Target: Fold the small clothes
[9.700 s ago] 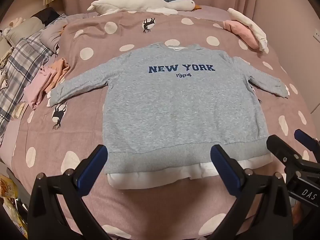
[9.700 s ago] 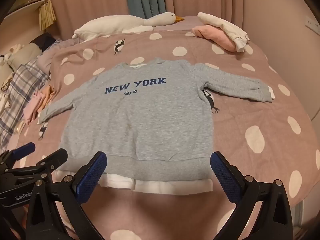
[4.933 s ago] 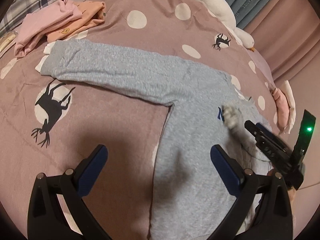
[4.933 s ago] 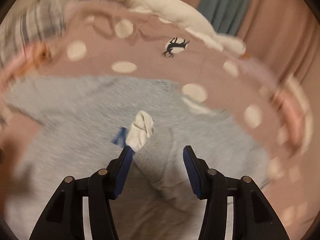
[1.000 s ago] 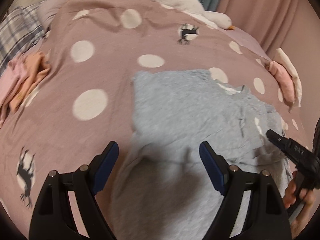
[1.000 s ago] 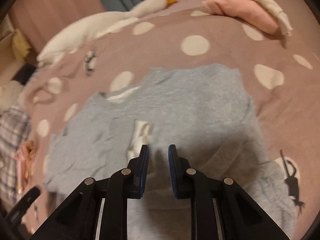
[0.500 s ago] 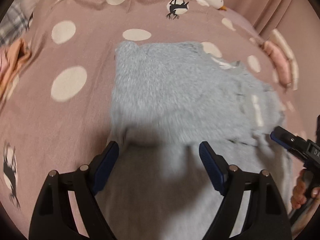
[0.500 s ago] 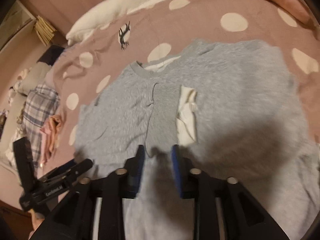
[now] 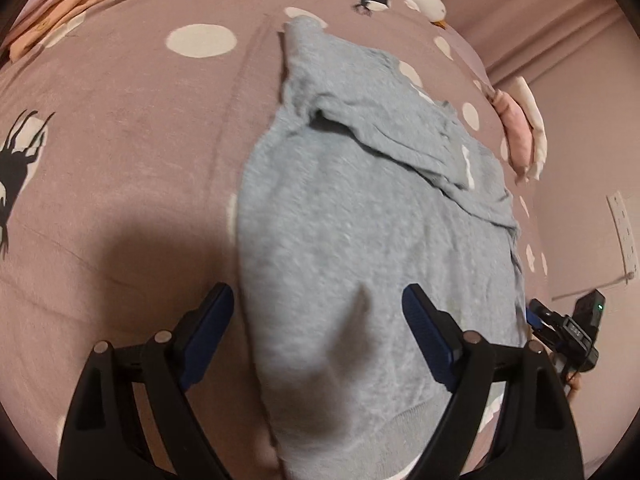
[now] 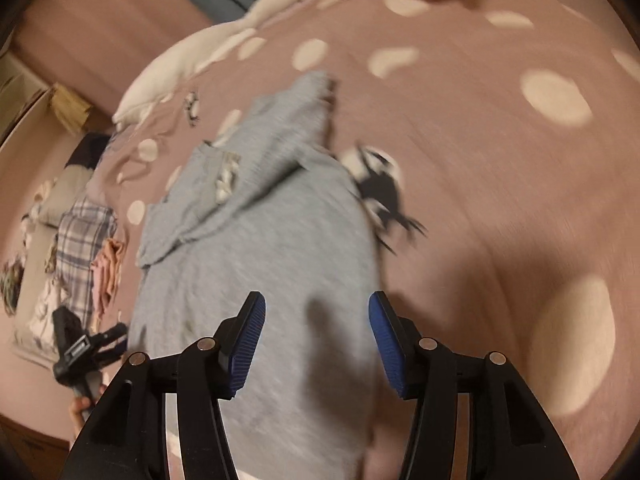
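Note:
A grey sweatshirt (image 9: 360,240) lies on the pink dotted bed cover (image 9: 120,140) with both sleeves folded in over its chest. It also shows in the right wrist view (image 10: 260,248). My left gripper (image 9: 318,320) is open and empty, over the sweatshirt's lower left edge. My right gripper (image 10: 316,332) is open and empty, over the lower right part of the sweatshirt. Each gripper shows in the other's view: the right one (image 9: 560,328) at the right, the left one (image 10: 88,348) at the left.
A white goose plush (image 10: 208,52) lies at the head of the bed. Pink and white folded clothes (image 9: 520,128) lie at the far right. Pink and orange clothes (image 9: 60,4) and a plaid blanket (image 10: 76,240) lie at the left.
Both grippers have pulled back from the folded sleeves toward the hem end. My right gripper has opened from nearly shut. The left stays open.

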